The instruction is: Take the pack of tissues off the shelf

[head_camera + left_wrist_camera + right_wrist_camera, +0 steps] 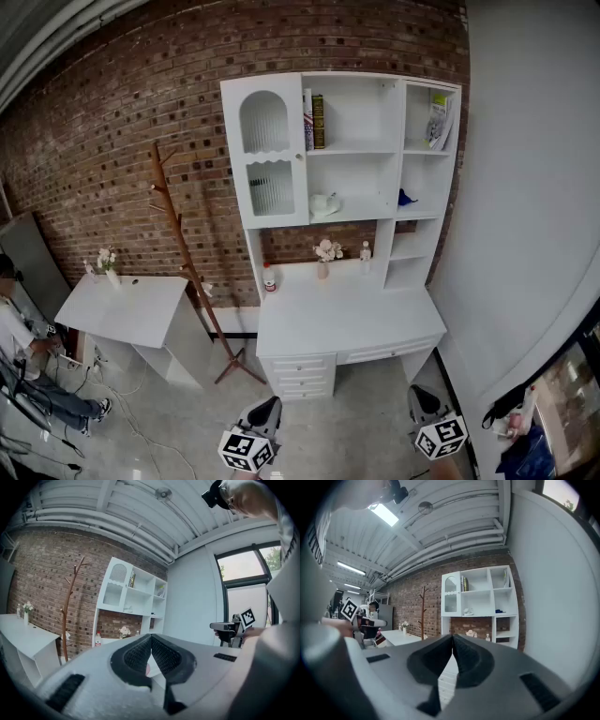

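two closed tongs, nothing betw. the jaws: left tongs [265, 410] & right tongs [424, 403] low over the floor [370, 417], well apart from the desk [347, 323] front edge. open floor betw. them & the drawers [305, 370]. coat stand [192, 272] just left of desk, white wall [525, 234] close on its right. small blue item [404, 198], prob. the tissue pack, too small to be sure, on the shelf [361, 150], right column, 2nd compartment down; brick wall [112, 141] behind.
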Demonstrator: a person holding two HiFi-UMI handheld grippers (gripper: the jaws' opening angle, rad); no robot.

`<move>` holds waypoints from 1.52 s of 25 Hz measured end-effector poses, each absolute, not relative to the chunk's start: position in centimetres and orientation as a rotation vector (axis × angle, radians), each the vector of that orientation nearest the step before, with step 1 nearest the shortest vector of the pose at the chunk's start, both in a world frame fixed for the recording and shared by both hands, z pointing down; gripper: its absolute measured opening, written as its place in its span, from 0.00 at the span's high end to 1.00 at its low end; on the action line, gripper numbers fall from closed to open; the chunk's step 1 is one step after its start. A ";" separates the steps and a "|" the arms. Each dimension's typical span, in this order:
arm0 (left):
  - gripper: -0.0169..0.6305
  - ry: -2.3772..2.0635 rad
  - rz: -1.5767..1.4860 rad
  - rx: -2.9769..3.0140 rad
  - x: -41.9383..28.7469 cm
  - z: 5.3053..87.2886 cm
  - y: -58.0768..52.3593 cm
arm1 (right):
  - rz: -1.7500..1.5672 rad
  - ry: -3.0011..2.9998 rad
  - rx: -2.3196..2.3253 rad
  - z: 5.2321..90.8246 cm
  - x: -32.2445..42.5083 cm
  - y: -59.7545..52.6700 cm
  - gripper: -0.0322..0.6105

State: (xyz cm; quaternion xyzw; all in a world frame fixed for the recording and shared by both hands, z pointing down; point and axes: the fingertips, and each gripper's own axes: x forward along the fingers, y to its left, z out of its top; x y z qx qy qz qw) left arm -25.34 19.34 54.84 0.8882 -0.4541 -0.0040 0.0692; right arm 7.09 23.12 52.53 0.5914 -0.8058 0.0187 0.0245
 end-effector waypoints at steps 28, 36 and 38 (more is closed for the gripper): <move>0.93 -1.423 0.004 2.619 -20.1 57.1 21.0 | 0.027 -2.536 1.684 54.5 10.7 22.5 0.90; 0.93 -1.466 0.011 2.572 -19.3 57.5 20.6 | 0.031 -2.545 1.632 55.3 11.5 22.0 0.90; 0.93 -1.473 0.011 2.573 -19.4 57.4 20.1 | 0.036 -2.543 1.633 55.5 11.8 21.5 0.90</move>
